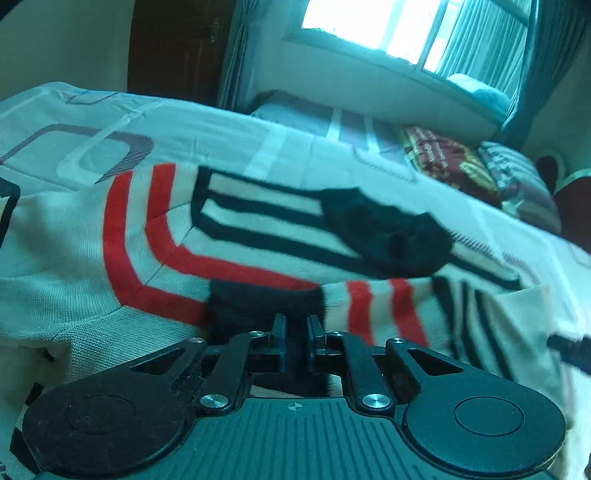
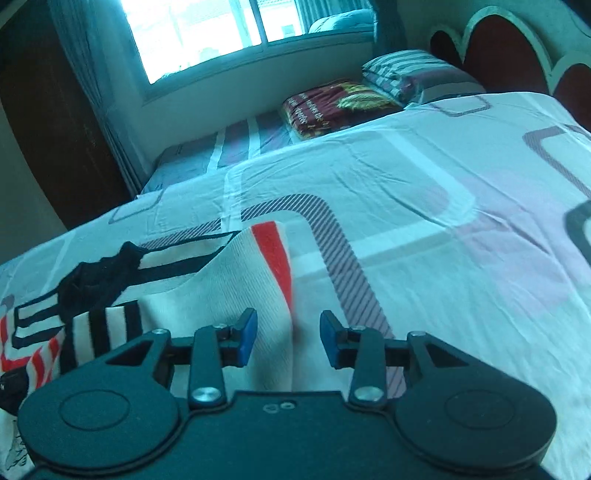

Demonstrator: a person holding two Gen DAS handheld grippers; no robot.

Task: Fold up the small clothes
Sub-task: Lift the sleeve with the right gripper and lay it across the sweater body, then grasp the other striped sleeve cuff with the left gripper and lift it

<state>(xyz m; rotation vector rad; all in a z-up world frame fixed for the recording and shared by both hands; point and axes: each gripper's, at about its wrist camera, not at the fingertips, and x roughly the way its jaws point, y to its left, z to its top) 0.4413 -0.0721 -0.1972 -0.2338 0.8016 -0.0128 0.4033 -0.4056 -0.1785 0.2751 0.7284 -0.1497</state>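
A white knit sweater (image 1: 92,251) with red and black stripes and a black collar (image 1: 384,229) lies spread on the bed. My left gripper (image 1: 298,326) is shut on the black cuff (image 1: 258,304) of a striped sleeve that lies across the sweater's body. In the right wrist view the same sweater (image 2: 207,295) sits at the lower left, with one red-striped edge reaching toward the middle. My right gripper (image 2: 289,338) stands open just over that white edge. Its blue pads (image 2: 248,338) are apart and do not press the fabric.
The bed sheet (image 2: 424,229) is pale with rounded grey and lilac shapes and stretches wide to the right. A folded maroon blanket (image 2: 332,107) and a striped pillow (image 2: 410,74) lie at the far side, below a window (image 2: 207,33). A red headboard (image 2: 502,51) stands at the back right.
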